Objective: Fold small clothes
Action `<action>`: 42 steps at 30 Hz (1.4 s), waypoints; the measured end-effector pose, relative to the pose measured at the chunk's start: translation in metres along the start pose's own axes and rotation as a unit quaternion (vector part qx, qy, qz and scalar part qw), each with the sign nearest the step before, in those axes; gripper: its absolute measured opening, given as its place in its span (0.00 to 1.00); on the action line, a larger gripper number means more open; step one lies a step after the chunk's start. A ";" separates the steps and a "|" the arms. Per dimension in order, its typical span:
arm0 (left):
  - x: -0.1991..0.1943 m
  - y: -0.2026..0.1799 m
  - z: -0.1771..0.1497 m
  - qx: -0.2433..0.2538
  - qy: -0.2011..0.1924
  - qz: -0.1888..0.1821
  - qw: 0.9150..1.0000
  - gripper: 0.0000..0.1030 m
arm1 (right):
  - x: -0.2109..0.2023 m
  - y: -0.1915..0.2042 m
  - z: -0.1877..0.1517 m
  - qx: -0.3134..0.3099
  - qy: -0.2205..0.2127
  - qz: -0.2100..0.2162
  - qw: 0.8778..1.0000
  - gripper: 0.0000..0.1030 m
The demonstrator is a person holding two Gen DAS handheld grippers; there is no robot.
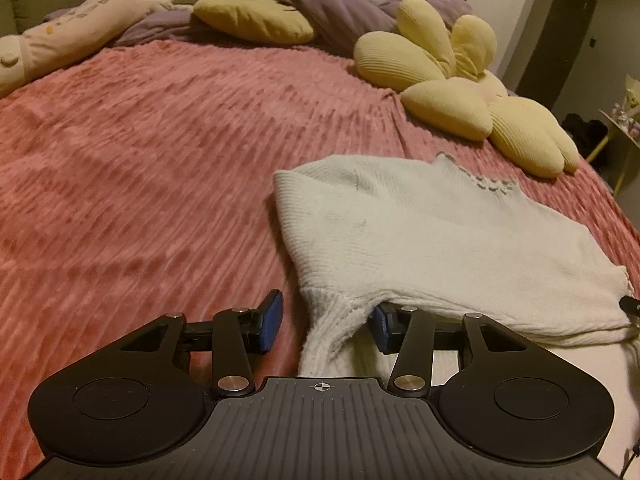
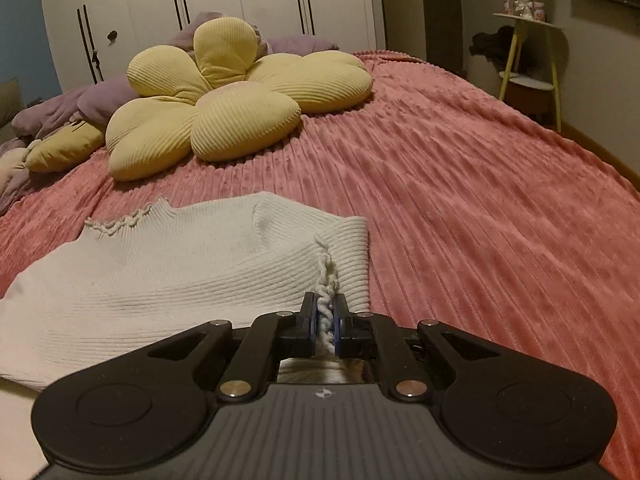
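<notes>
The right hand-held gripper [image 2: 325, 317] is shown closed, its jaws pinched on a twisted knit edge of the white sweater [image 2: 168, 264]. The left hand-held gripper [image 1: 326, 320] is shown wide open, with a sweater cuff lying between its fingers, ungripped. The sweater is spread flat on the pink ribbed bedspread [image 2: 480, 200], near the bed's front edge. Beyond the sweater, a yellow flower cushion [image 2: 224, 96] is seen.
</notes>
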State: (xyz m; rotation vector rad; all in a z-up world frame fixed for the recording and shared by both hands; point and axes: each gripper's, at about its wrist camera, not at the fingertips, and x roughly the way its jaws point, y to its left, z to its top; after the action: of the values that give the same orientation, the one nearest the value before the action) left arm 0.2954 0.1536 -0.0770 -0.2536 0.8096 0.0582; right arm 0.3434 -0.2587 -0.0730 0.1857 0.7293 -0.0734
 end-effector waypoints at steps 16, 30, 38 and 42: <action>-0.005 -0.057 0.021 0.033 -0.028 -0.051 0.998 0.69 | -0.009 0.093 -0.006 -0.111 -0.016 0.082 0.990 0.21; 0.043 -0.087 -0.008 0.102 -0.074 -0.002 0.992 0.81 | 0.035 0.107 -0.026 -0.139 -0.002 0.053 0.989 0.19; 0.026 -0.089 -0.011 0.111 -0.064 -0.003 0.992 0.82 | 0.027 0.085 -0.017 -0.083 0.012 0.096 0.992 0.19; 0.001 -0.073 -0.024 0.061 -0.062 -0.032 0.996 0.81 | -0.014 0.050 -0.023 -0.004 0.009 0.131 0.991 0.29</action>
State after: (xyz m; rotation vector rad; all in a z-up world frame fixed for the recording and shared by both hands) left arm 0.2896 0.0769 -0.0785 -0.1590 0.6786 -0.0345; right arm 0.3245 -0.2047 -0.0734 0.2734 0.7174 0.1820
